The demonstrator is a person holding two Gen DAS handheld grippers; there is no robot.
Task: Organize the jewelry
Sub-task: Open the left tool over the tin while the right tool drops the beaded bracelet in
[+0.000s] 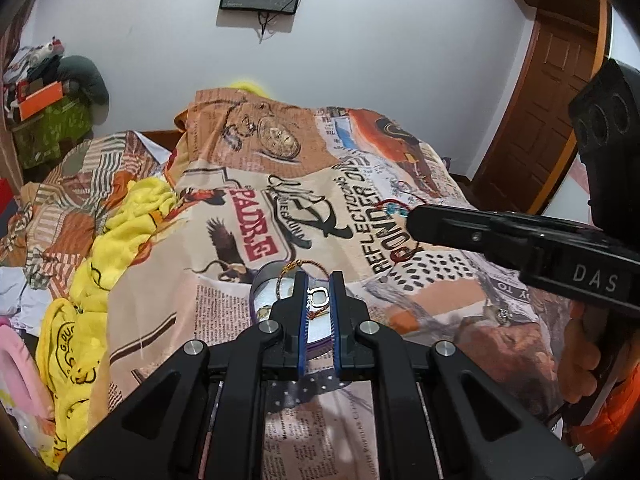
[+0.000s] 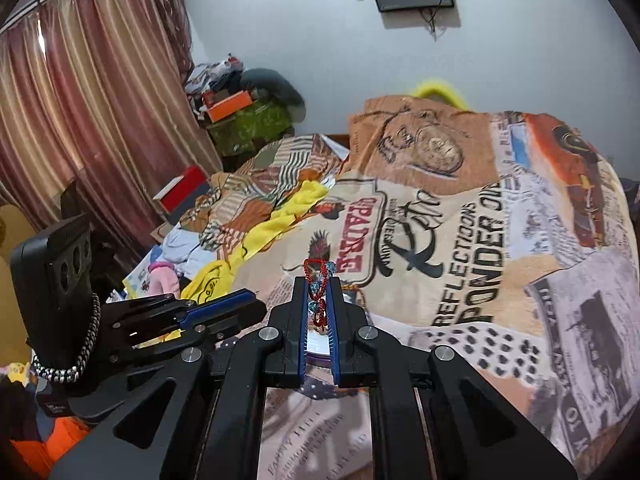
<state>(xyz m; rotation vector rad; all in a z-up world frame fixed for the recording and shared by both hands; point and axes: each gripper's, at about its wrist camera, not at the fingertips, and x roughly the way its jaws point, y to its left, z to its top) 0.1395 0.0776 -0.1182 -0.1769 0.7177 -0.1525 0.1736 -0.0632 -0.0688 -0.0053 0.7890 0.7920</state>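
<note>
Just below and ahead of my left gripper lay the round, purple-rimmed clear plastic container on the printed newspaper-pattern bedspread, nearer that hand than the other. Its jaws were pinched almost shut on a gold-and-red thread bracelet with a silver ring charm. My right gripper, close alongside, was clenched on a red cord bracelet with turquoise beads, which hung lengthwise between its blue pads.
</note>
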